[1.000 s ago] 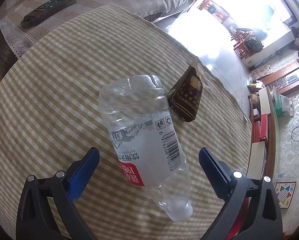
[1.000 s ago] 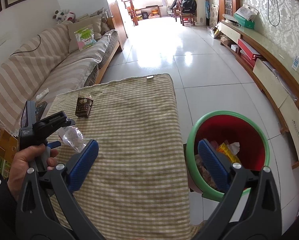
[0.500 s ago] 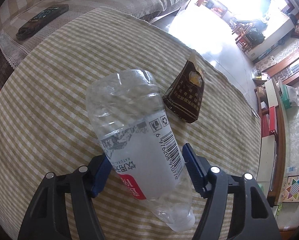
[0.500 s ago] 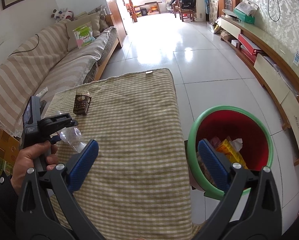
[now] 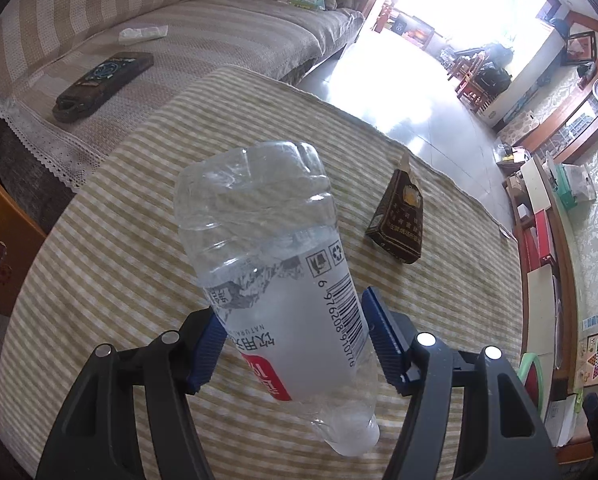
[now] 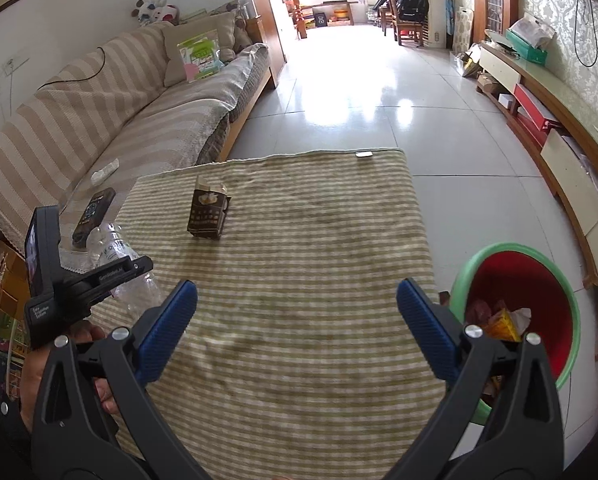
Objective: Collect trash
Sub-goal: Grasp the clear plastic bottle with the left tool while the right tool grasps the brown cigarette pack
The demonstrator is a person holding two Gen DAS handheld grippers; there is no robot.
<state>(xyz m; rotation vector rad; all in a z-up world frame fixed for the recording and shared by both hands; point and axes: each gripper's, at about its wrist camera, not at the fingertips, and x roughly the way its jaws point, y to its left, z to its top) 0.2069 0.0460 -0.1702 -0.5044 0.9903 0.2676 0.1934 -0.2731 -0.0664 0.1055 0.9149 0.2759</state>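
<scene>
Left tool (image 5: 293,338) clenched on clear bottle (image 5: 275,264), right tool (image 6: 297,320) released, brown carton (image 5: 399,220) beyond, apparently crumpled.

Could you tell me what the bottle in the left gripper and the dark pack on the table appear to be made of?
The bottle looks like thin clear plastic: see-through, glossy, creased and dented walls, with a printed film label. The dark pack seems to be printed cardboard or paper, brown with gold marks, its top torn open; a wrap over it cannot be told.

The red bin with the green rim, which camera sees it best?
The right wrist view. It shows the bin beside the table, open top and trash inside. The left wrist view catches only a sliver of green rim at the right edge, behind the left gripper holding the bottle.
</scene>
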